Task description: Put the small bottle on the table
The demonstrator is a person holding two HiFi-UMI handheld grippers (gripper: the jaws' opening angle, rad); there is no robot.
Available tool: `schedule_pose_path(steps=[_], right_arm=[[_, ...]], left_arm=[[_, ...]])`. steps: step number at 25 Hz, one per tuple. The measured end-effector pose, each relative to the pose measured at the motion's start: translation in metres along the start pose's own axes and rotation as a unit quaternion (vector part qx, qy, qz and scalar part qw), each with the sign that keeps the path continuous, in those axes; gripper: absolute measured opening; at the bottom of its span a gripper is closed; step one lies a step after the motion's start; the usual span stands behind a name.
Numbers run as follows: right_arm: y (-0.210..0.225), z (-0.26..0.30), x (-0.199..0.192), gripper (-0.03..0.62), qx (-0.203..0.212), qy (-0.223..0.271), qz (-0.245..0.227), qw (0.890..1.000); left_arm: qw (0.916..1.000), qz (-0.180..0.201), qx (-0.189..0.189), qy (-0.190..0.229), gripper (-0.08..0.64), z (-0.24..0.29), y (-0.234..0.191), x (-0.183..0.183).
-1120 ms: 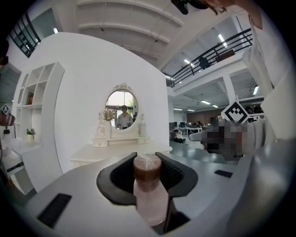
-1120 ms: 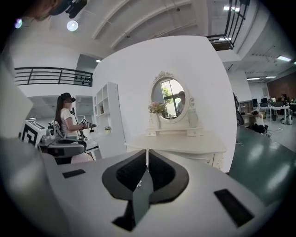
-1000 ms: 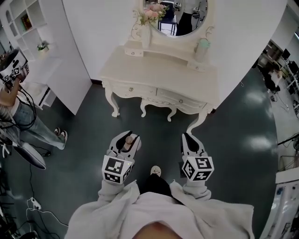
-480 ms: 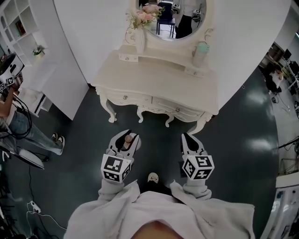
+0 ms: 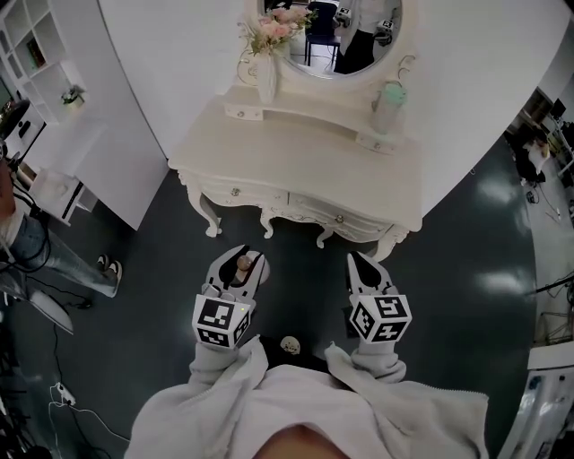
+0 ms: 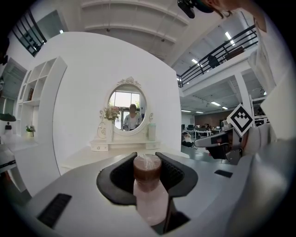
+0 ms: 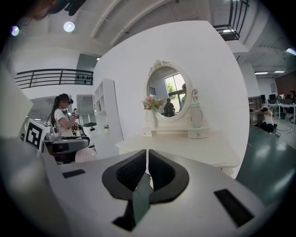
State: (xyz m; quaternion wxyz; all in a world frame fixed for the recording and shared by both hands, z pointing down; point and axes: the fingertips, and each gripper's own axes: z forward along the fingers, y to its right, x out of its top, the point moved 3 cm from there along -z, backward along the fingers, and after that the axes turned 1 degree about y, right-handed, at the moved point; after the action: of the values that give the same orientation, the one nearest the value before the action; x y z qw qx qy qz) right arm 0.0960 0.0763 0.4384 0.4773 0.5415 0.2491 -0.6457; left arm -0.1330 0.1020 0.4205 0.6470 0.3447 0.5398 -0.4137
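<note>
A cream dressing table (image 5: 296,166) stands ahead of me against a white wall, its top bare in the middle. A round mirror (image 5: 345,22), a vase of pink flowers (image 5: 266,76) and a pale green jar (image 5: 387,100) sit along its raised back ledge. Only dark floor (image 5: 300,273) lies between my tongs and the table's front. A white shelf unit (image 5: 40,54) stands off to the left, with another person (image 5: 40,255) near it.

My left gripper (image 5: 244,255) is clamped on the small bottle (image 6: 149,190), upright over the floor, short of the table. It has a pale pink body and a brown cap. My right gripper (image 7: 147,157) has its jaws drawn together, empty.

The bottle's base is hidden behind the gripper body, and the other person is cut off at the frame edge.
</note>
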Motion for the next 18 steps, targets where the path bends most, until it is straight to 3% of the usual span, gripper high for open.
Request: schedule_pose_path(steps=[18], right_arm=[[0.02,0.02,-0.011,0.038,-0.004,-0.013,0.019,1.0]], left_arm=[[0.9994,0.008,-0.02,-0.026,0.13,0.034,-0.002,-0.012]])
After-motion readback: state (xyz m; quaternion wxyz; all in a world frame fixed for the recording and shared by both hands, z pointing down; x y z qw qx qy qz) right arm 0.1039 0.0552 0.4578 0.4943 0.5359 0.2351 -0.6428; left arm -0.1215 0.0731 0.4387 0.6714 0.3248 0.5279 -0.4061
